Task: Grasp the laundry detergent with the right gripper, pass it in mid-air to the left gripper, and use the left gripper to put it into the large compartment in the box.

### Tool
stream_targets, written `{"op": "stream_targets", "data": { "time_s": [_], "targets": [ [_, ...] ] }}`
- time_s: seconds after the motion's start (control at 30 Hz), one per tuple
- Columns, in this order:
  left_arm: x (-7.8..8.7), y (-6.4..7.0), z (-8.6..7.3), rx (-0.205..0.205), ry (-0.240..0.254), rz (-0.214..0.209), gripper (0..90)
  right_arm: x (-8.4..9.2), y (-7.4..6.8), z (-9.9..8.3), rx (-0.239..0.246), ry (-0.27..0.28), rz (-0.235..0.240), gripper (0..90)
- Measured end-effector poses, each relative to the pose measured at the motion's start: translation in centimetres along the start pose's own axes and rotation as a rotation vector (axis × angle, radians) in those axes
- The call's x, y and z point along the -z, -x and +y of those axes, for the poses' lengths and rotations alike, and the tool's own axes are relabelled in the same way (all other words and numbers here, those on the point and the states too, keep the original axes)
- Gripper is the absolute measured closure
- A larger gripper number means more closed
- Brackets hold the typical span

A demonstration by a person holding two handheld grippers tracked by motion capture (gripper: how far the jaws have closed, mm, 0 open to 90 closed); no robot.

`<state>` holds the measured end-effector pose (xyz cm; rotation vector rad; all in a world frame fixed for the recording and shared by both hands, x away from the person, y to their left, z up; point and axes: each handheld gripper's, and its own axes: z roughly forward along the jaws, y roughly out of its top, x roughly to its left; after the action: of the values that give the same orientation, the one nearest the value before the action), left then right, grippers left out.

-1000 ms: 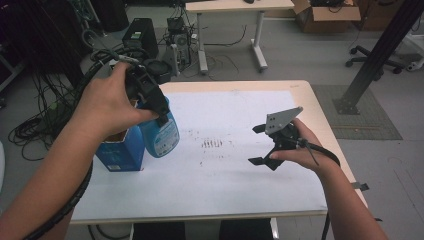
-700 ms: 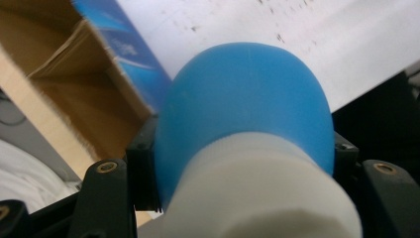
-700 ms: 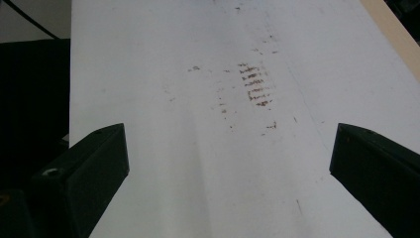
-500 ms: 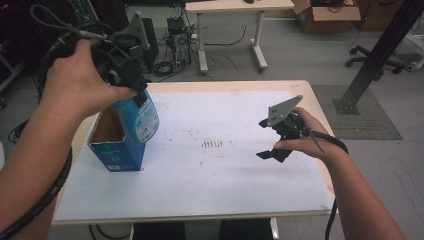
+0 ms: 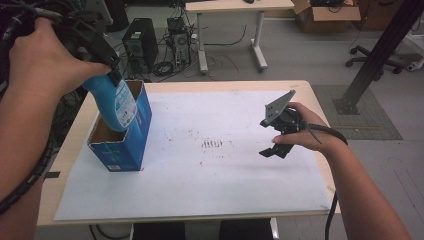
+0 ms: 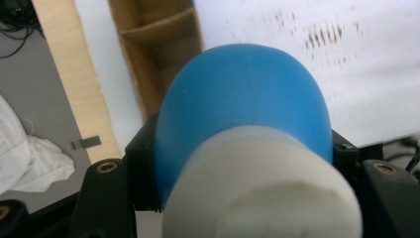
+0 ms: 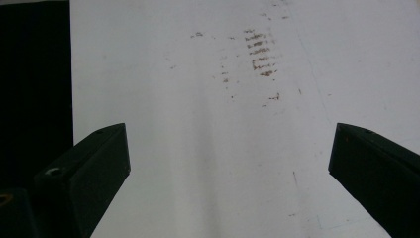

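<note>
One smooth blue plastic bottle (image 5: pixel 116 102) with a white cap sits at the upper left of the high view, its neck clamped between the jaws of the left gripper (image 5: pixel 102 55), its lower end dipping into one open blue cardboard box (image 5: pixel 122 142). At centre right, the right gripper (image 5: pixel 274 136) hovers with jaws spread apart over the stained white paper sheet (image 5: pixel 210 170) covering the wooden table (image 5: pixel 320 107).

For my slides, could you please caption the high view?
Left gripper lowers a blue bottle into an open blue box; right gripper waits open.
</note>
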<state>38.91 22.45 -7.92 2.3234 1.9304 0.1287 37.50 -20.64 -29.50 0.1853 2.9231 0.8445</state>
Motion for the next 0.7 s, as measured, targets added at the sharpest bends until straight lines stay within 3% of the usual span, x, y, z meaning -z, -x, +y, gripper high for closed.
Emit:
{"op": "stream_targets", "data": {
  "time_s": [0.3, 0.7],
  "targets": [
    [0.1, -2.1, 0.6, 0.073, -0.004, 0.045, 37.9, -0.1, 0.2, -0.2, -0.007, -0.021, 0.008, 2.6],
    [-1.2, -4.0, 0.8, 0.131, 0.006, 0.057, 37.8, -0.2, 0.3, -0.2, -0.006, -0.018, 0.012, 2.6]
  ]
}}
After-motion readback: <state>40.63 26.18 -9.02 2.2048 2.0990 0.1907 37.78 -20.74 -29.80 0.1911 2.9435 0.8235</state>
